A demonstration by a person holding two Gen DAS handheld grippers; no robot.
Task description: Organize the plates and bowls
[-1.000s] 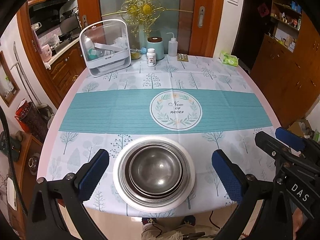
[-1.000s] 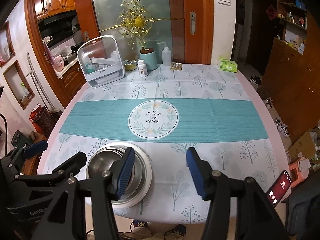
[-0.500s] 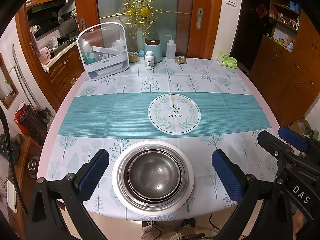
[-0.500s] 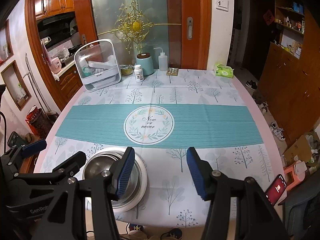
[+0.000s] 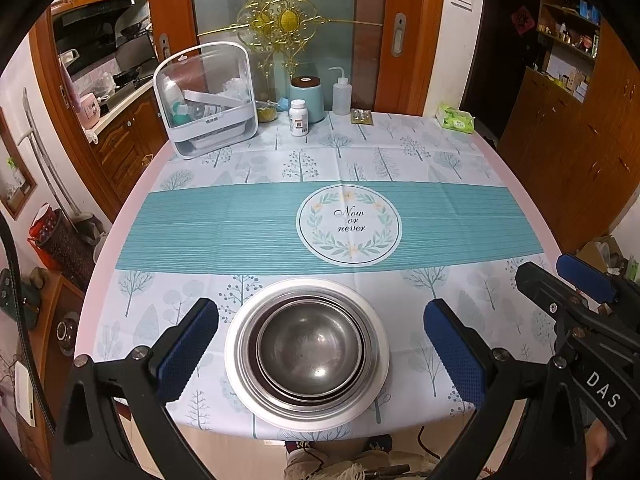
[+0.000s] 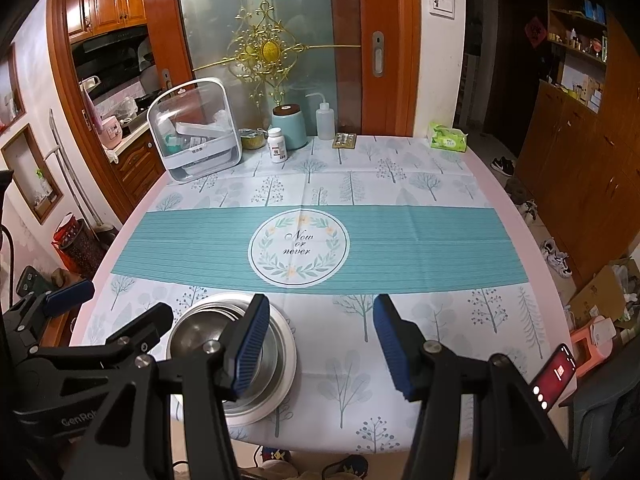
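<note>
A stack of steel bowls (image 5: 310,346) sits nested inside a white plate (image 5: 372,392) near the table's front edge. It also shows in the right wrist view (image 6: 200,332), on the plate (image 6: 280,390). My left gripper (image 5: 320,352) is open and empty, its blue pads held wide on either side of the stack, above it. My right gripper (image 6: 320,340) is open and empty, to the right of the stack; its left pad (image 6: 250,344) hides part of the bowls. The right gripper also appears in the left wrist view (image 5: 560,284).
A clear storage box (image 5: 206,100), a teal canister (image 5: 308,98), a pill bottle (image 5: 299,118), a squeeze bottle (image 5: 341,94) and a tissue pack (image 5: 456,118) stand along the table's far edge. A phone (image 6: 554,376) lies off the table's right corner.
Both grippers have drawn back and upward from the table; the stack and table look smaller and farther. The bowls and plate have not moved.
</note>
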